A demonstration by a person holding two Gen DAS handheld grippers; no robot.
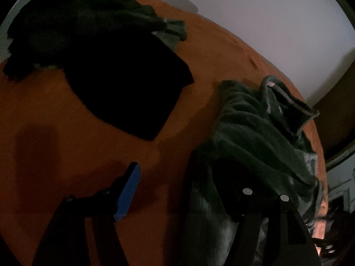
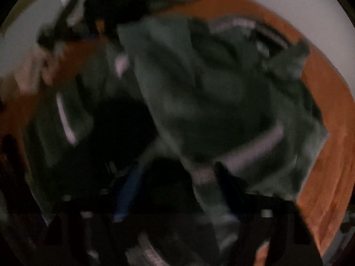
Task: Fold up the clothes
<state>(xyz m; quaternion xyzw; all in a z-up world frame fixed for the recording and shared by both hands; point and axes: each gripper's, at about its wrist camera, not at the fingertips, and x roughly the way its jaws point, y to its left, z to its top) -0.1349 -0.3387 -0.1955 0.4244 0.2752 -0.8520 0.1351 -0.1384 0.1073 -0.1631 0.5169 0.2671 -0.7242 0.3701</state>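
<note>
A dark green fleece garment [image 1: 261, 133] lies crumpled on the orange bed cover [image 1: 66, 122] at the right of the left wrist view. My left gripper [image 1: 177, 190] is open; its blue-padded finger [image 1: 129, 190] hangs over bare cover, and the other finger sits against the fleece's edge. In the blurred right wrist view the same green garment [image 2: 210, 93] fills the frame. My right gripper [image 2: 173, 190] is wide apart, with fabric draped between the fingers; a grip cannot be made out.
A flat black garment [image 1: 133, 93] lies at centre left, with a dark heap of clothes [image 1: 77, 26] and a green piece [image 1: 173, 33] behind it. A pale wall [image 1: 266, 22] rises behind the bed. The bed's edge runs down the right side.
</note>
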